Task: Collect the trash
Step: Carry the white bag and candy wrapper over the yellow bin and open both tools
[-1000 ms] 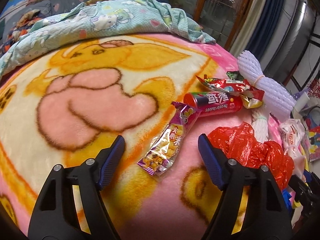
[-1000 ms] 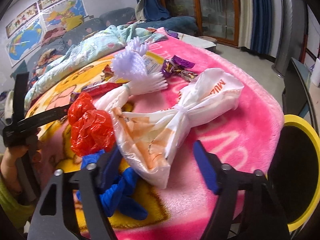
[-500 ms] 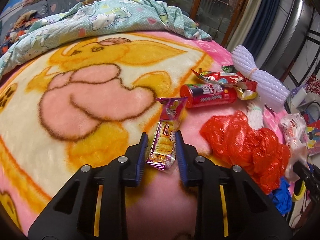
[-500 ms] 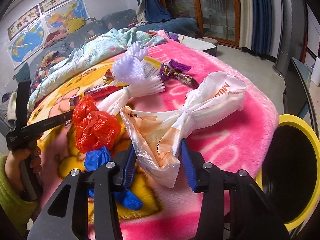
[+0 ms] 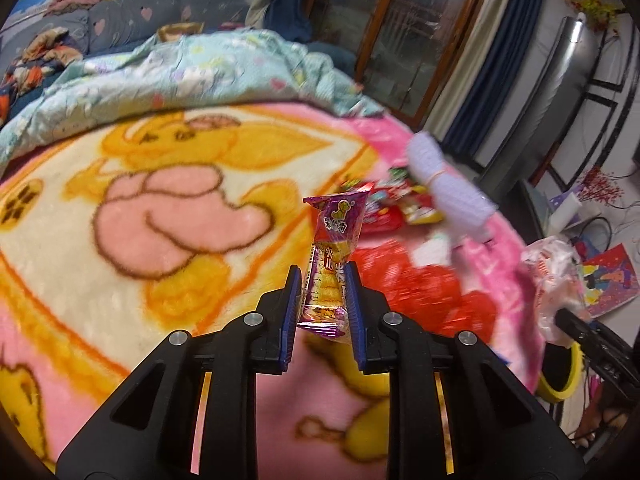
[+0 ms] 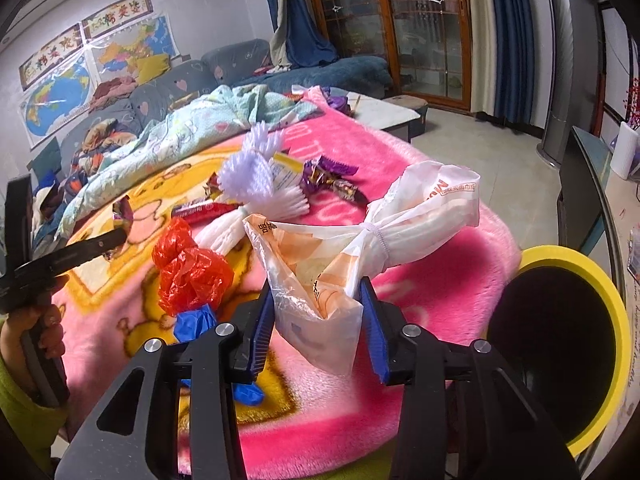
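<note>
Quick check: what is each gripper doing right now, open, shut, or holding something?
Left gripper: shut on the purple snack packet.
Right gripper: shut on the white plastic bag.

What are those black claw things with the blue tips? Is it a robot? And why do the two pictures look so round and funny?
No robot. A person holds one grabber in each hand, each with a wide-eyed camera that bends the picture. One picture looks along the left gripper, whose jaws have just closed on a purple snack wrapper. The other looks along the right gripper, just closed on a white plastic bag. On the pink blanket lie a red bag and more wrappers. The yellow bin waits alongside.
</note>
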The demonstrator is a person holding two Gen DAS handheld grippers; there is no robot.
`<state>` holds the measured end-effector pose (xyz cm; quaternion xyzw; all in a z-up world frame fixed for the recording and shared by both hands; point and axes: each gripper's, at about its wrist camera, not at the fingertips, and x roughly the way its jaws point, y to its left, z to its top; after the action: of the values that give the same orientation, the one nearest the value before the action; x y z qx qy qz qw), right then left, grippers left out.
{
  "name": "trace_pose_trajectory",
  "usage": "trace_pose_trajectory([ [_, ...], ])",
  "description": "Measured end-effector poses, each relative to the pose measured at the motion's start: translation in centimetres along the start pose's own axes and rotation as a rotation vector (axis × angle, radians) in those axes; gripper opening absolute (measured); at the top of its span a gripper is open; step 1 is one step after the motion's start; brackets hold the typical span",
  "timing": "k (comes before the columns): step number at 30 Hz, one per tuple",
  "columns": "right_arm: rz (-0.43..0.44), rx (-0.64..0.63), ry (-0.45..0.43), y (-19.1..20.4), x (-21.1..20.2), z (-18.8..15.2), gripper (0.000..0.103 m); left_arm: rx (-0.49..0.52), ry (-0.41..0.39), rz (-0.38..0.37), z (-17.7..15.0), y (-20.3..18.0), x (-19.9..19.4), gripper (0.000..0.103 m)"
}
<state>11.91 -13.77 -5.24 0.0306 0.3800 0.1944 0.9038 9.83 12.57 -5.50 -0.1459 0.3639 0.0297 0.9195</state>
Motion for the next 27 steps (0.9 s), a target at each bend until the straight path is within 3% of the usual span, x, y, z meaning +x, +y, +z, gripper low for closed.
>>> trace_pose_trajectory([
  [9,-0.002,0.001,-0.054,-1.2,-2.7,0.5,0.038,0.089,-0.04,-0.116,0.0,-5.7,-2.5,0.016],
  [27,-0.06,0.045,-0.112,-4.9,-6.8,-0.1,0.038,0.236,-0.003,-0.271,-1.7,-14.6,-2.2,0.016],
])
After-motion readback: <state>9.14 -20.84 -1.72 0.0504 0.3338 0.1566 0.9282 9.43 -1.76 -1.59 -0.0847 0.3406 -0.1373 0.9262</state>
